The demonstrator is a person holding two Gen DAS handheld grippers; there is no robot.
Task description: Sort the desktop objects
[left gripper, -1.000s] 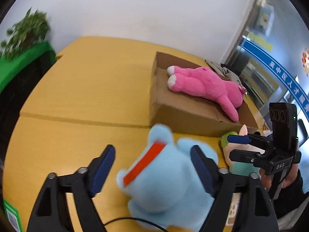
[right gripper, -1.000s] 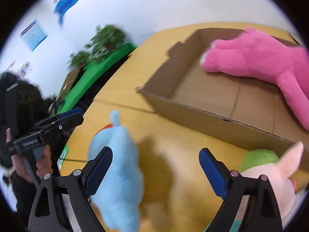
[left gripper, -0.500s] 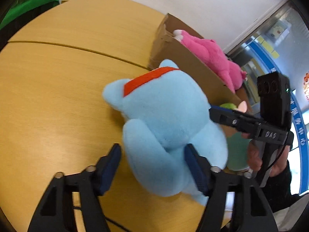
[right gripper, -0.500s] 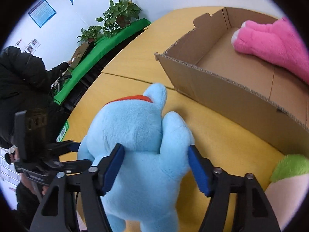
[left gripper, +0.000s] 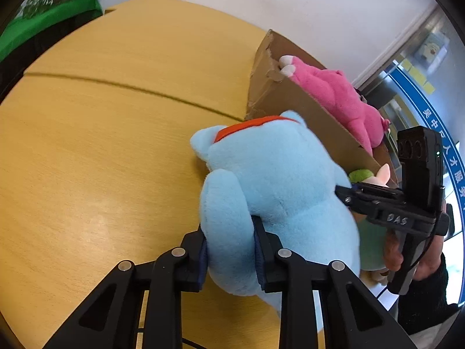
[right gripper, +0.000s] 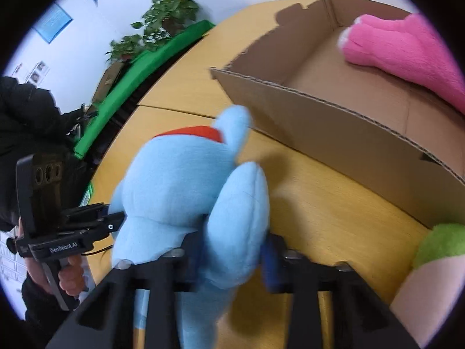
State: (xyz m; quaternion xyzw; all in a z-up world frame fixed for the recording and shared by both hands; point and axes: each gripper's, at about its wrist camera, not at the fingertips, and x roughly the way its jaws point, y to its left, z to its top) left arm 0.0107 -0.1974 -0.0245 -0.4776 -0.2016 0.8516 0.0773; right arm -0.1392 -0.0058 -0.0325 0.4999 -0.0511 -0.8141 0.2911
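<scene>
While both grippers bite into it from opposite sides, the light-blue plush toy [left gripper: 279, 192] with an orange-red collar sits near the middle of the yellow wooden table [left gripper: 101, 145], just in front of the near wall of the cardboard box [right gripper: 334, 133]. The left gripper [left gripper: 231, 250] pinches a rounded limb of the toy between its blue pads, the jaws drawn in close on the fabric. The right gripper [right gripper: 232, 257] squeezes another limb the same way; in the left wrist view it reaches in from three o'clock, its tips buried in the toy's flank.

In the box, toward one o'clock of the blue toy in the left wrist view, lies a pink plush toy [left gripper: 334, 96] with white toes, stretched along the box floor. At the box's near corner, a pale pink plush with a green cap [right gripper: 433, 261] rests on the table, at four o'clock in the right wrist view.

A hand [right gripper: 71, 276] grips the left tool's handle. Beyond the table's far edge stand potted plants [right gripper: 162, 14] above a green strip [right gripper: 139, 67].
</scene>
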